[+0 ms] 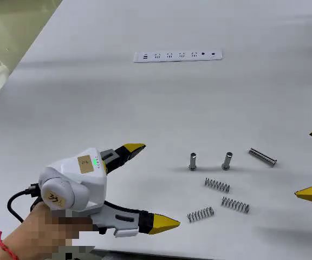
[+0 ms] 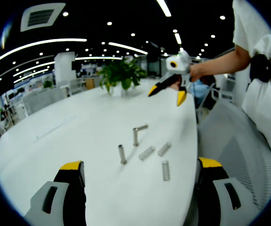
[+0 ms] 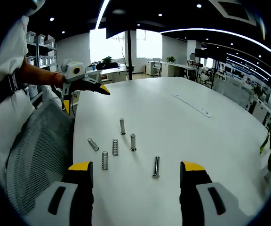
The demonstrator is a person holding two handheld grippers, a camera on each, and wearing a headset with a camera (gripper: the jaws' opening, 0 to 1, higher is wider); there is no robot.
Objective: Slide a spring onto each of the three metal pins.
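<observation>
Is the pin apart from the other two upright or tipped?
Tipped: the pin lies flat on its side; the other two pins stand upright.

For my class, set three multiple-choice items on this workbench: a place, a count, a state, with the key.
1. In the head view, the lying pin is where relative to the two upright pins? A) left B) right C) between them
2. How many springs lie on the table? A) two B) three C) five
3. The left gripper is: A) shut on a spring B) shut on a pin C) open, empty
Key: 1 B, it lies beyond the right-hand upright pin; 2 B, three separate coils are countable; 3 C, its yellow-tipped jaws stand wide apart.
</observation>
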